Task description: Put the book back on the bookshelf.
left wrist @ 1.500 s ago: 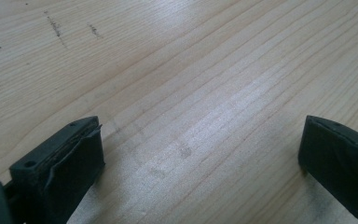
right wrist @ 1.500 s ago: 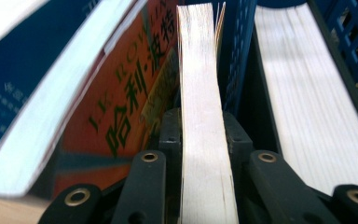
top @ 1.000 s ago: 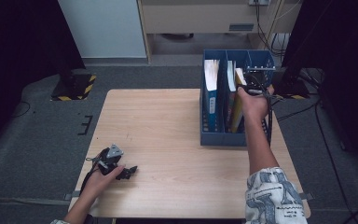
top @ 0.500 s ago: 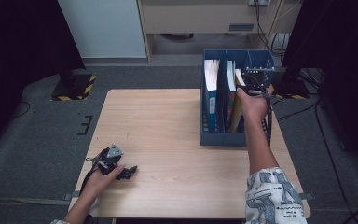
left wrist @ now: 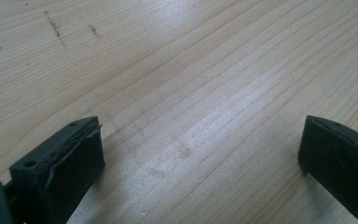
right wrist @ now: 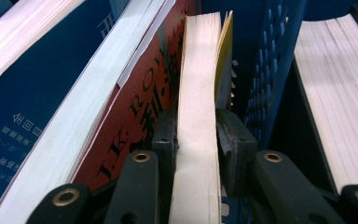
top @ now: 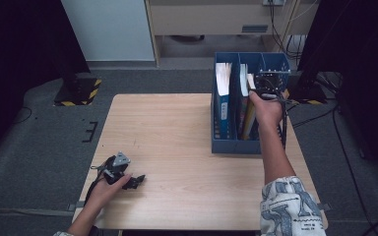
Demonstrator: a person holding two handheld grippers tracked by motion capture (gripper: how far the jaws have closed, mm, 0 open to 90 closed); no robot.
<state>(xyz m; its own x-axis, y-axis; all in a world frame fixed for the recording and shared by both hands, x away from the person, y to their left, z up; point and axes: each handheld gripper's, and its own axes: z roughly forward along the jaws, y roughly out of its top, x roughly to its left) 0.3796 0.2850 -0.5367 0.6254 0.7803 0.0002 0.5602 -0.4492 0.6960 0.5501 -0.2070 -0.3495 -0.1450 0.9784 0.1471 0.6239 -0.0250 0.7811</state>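
Observation:
A blue file holder (top: 236, 146) stands at the table's far right with several upright books. In the right gripper view a cream-paged book with a yellow cover (right wrist: 198, 70) stands in the middle compartment beside a red book (right wrist: 144, 93). My right gripper (right wrist: 198, 135) is shut on its page edge, one pad on each side; the jaws have just eased open slightly with the book still between them. In the high view that gripper (top: 262, 89) reaches into the holder from above. My left gripper (top: 137, 181) rests on the table near the front left, open (left wrist: 200, 154) with bare wood between its jaws.
A thick blue book (top: 222, 93) fills the holder's left compartment, and another book (right wrist: 335, 93) stands behind the perforated divider (right wrist: 270, 70). The light wooden table (top: 177, 137) lies between my hands. Cables and dark stands surround the table on the floor.

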